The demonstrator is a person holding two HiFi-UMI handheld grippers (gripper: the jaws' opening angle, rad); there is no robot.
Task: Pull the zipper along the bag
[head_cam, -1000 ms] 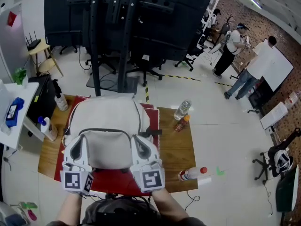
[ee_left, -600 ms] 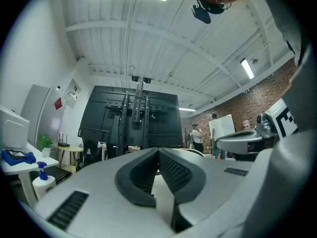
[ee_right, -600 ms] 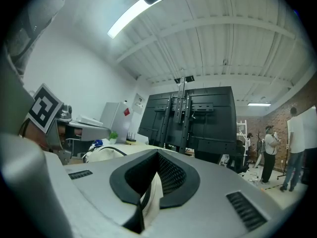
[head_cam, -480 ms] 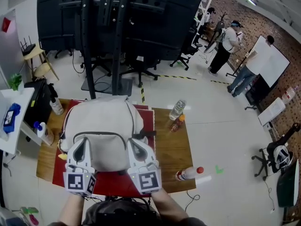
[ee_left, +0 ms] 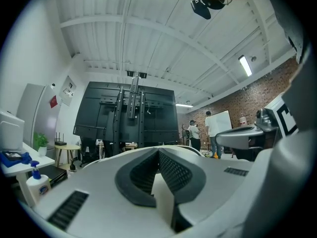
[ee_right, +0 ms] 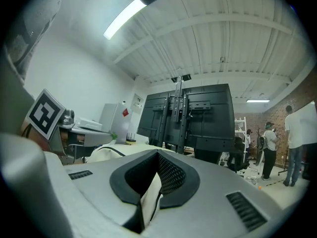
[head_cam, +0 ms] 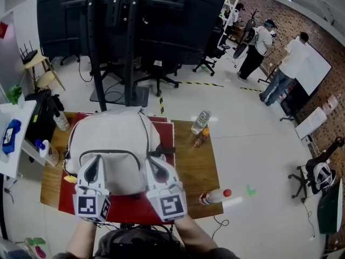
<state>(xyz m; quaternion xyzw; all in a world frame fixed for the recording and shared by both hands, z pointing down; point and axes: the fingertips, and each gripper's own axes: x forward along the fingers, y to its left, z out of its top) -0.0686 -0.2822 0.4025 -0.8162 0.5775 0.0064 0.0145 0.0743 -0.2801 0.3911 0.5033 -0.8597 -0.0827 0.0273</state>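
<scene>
While the bag (head_cam: 113, 136) lies flat on a red mat (head_cam: 168, 144) on the wooden counter (head_cam: 197, 169), the person stands at the near edge with both forearms reaching in from below. Each hand holds its tool level, pointing away from the body towards the far side. The left hand-held gripper (head_cam: 93, 166) rests on the near left part of the bag. The right hand-held gripper (head_cam: 155, 169) rests on the near right part. The two sit side by side but apart, their marker cubes nearest the person.

The dark zipper (head_cam: 116, 152) runs as an arc across the pale bag, and its two ends come down close by the two tools. In the left gripper view the jaws are pressed together with a strip of the bag's pale cloth caught between them. The right gripper view shows the same, a soft fold of that cloth nipped in the closed jaws. Whether either one has the zipper pull itself cannot be made out.

To the right of the mat stand a clear bottle (head_cam: 200, 121) and a smaller orange bottle (head_cam: 199, 139). A red-capped bottle (head_cam: 214, 196) lies at the near right corner.
</scene>
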